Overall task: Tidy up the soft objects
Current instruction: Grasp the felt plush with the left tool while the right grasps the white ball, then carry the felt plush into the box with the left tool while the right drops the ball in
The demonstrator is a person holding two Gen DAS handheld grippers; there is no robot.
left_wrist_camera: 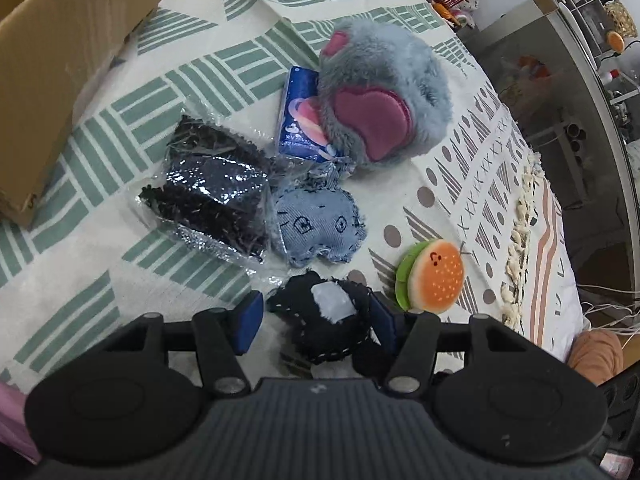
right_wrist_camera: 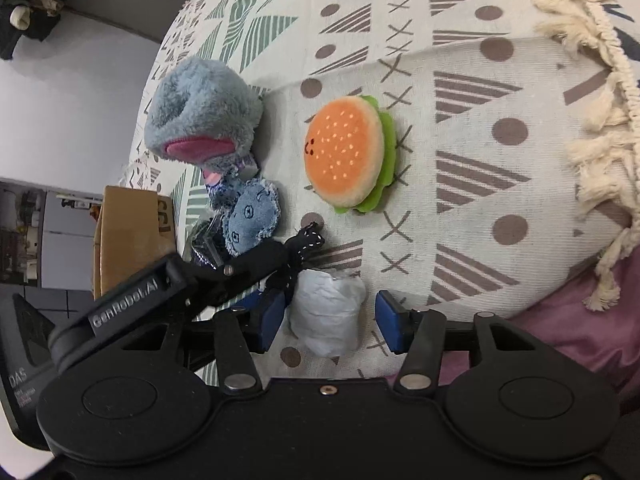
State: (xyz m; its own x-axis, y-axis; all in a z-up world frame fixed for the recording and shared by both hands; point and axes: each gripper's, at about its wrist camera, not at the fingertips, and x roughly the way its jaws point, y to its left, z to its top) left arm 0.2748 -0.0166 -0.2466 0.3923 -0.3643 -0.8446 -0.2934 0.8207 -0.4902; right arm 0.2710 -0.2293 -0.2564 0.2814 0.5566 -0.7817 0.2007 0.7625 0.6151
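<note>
Two hand-held grippers work over a patterned cloth strewn with soft things. The left hand-held gripper (left_wrist_camera: pixel 316 320) has its blue pads either side of one black stitched toy (left_wrist_camera: pixel 324 326), the right pad against it, the left pad just clear. The right hand-held gripper (right_wrist_camera: pixel 330 318) straddles one white wad (right_wrist_camera: pixel 326 316), its left pad touching, its right pad apart.

Beyond the left hand-held gripper lie one denim toy (left_wrist_camera: pixel 320 228), one grey plush (left_wrist_camera: pixel 384 96), one blue packet (left_wrist_camera: pixel 300 114), one clear bag of dark shreds (left_wrist_camera: pixel 216 196) and, to its right, one burger plush (left_wrist_camera: pixel 434 276).

Only the left wrist view shows the bag and packet in full and the big cardboard box (left_wrist_camera: pixel 68 60) at far left. Only the right wrist view shows the left hand-held gripper from outside and the wad in full.

The surface's cloth (right_wrist_camera: pixel 460 100) carries green and brown triangles, dots and crosses with a tasselled fringe (right_wrist_camera: pixel 600 120). Shelving (left_wrist_camera: pixel 592 12) stands in the room behind.
</note>
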